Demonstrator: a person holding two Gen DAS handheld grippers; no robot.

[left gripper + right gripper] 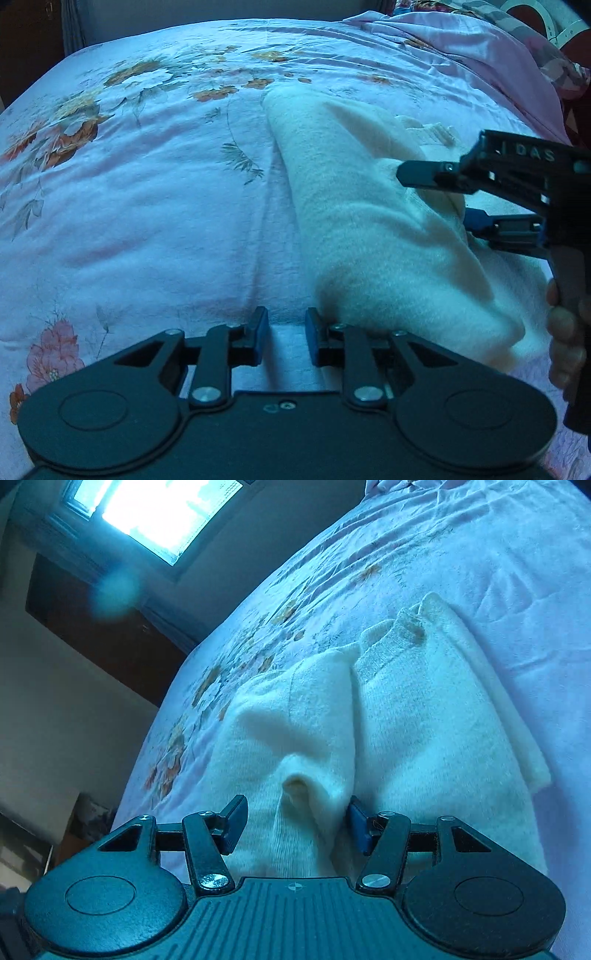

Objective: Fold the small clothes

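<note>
fingers of left gripper slightly apart, empty, beside white sweater on bed; right gripper spread around a fold, seemingly not pinching.

- My right gripper has its lower blue finger half buried behind the fluffy white knitted garment.
- My hand on its handle is cut off by the frame edge.
- Dark furniture under the window: blurred, can't tell what.
</note>
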